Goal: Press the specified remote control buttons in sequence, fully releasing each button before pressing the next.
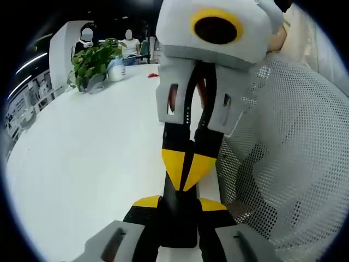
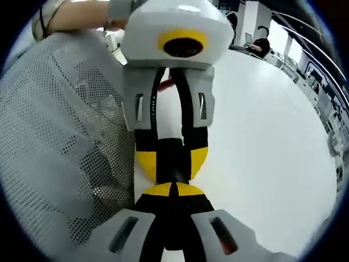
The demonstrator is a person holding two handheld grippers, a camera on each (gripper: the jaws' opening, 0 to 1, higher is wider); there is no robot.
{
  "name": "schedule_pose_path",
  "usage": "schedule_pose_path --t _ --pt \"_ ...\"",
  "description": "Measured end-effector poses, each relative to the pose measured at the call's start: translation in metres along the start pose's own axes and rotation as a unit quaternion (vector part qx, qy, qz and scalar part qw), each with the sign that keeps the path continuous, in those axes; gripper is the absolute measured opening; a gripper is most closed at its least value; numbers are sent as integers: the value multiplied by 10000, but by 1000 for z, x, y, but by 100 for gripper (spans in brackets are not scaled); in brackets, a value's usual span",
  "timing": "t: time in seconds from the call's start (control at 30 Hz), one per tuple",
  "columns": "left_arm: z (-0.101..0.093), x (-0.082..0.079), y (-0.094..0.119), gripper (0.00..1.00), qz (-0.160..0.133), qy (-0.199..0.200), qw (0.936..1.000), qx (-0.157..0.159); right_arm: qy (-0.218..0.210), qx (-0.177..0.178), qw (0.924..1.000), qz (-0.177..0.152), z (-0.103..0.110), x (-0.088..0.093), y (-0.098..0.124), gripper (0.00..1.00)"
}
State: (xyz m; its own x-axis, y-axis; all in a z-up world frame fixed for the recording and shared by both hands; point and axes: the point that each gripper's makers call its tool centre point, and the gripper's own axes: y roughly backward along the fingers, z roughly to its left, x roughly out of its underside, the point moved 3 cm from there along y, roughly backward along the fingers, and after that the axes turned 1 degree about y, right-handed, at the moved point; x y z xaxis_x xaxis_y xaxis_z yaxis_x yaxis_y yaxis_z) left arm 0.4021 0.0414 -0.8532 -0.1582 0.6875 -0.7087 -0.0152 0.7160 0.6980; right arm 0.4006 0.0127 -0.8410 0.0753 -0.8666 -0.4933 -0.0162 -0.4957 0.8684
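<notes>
Remote control (image 1: pixel 177 226), black and slim, is sitting clamped between the jaws of the left gripper (image 1: pixel 180 203) above the white tabletop (image 1: pixel 82 164). The right gripper (image 1: pixel 188 166), jaws pressed together and holding nothing, is touching its tips to the remote (buttons too dark to tell). A mesh chair back (image 1: pixel 294 164) is standing just beside.

Open office: long white table (image 1: pixel 82 164), potted plant (image 1: pixel 94 64), seated people (image 1: pixel 130 46).
</notes>
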Motion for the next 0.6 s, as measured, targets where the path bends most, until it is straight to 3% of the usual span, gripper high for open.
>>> schedule_pose_path --t 0.13,0.3,0.4,0.43,0.6 --pt "0 0 0 25 -5 10 10000 -7 -9 -176 9985 511 -2 -3 -2 0" --pt "0 0 0 25 -19 43 10000 3 -101 -240 9963 816 -4 -5 -4 0" --pt "0 0 0 25 -30 61 10000 13 -274 -190 9961 821 -3 -4 -3 0" --pt "-1 -2 0 25 -141 427 9990 45 -322 -161 9962 796 -3 -3 -3 0" --pt "1 -1 0 25 -154 290 9994 65 -447 -41 9966 694 -2 -2 -2 0"
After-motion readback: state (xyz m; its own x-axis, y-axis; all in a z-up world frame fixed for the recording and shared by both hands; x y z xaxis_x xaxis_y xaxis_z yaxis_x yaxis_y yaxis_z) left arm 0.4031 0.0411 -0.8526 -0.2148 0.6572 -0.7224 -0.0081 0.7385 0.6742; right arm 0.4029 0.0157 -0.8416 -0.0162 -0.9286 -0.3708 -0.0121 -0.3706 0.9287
